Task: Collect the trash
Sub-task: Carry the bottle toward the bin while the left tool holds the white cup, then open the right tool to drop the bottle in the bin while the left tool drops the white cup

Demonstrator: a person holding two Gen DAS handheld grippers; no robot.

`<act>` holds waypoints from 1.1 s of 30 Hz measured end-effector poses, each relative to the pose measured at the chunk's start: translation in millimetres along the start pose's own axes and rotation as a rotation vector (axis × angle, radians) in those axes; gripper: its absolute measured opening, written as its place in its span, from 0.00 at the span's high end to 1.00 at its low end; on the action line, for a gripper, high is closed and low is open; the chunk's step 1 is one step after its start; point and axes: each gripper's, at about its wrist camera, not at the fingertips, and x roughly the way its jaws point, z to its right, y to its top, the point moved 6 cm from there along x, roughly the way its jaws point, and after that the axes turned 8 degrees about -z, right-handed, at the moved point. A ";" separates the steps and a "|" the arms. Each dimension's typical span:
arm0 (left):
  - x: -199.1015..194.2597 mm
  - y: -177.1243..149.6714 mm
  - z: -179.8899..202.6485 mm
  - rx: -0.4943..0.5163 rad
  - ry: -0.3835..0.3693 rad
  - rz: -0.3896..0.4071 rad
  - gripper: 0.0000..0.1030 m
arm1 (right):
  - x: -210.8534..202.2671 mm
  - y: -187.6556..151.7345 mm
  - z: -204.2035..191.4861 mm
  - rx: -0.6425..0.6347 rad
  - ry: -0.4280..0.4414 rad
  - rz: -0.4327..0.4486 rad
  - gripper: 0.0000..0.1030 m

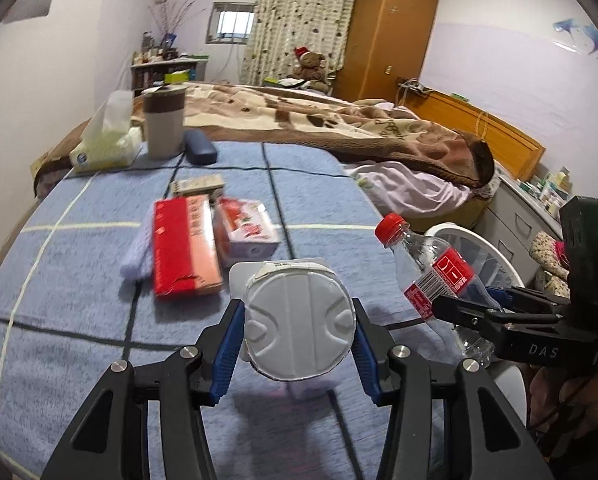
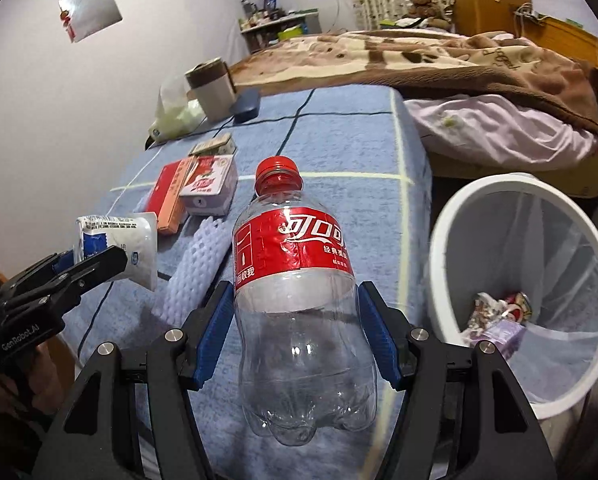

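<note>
One empty bottle [image 2: 299,292] clenched in right tool [image 2: 297,336], one white cup [image 1: 299,328] in left tool [image 1: 297,348], two boxes [image 1: 187,248] behind

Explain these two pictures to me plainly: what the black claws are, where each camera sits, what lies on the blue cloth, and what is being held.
There is no robot here: a person holds two hand-held claws. Each picture comes from a camera mounted on one claw, looking along its fingers. The left gripper is shut on a white pouch. The right gripper is shut on an empty cola bottle, near a white bin with some trash inside. On the blue cloth lie a red box, a small carton and white foam netting.
</note>
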 end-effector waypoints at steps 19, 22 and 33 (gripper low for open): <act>27.4 22.6 78.9 0.143 -0.104 -0.028 0.51 | -32.2 -12.0 58.3 0.137 -0.068 0.081 0.38; 32.8 27.6 90.0 0.158 -0.115 -0.032 0.51 | -36.0 -14.4 67.7 0.156 -0.078 0.089 0.38; 58.4 39.8 146.8 0.230 -0.192 -0.053 0.51 | -56.0 -24.0 113.5 0.255 -0.142 0.122 0.38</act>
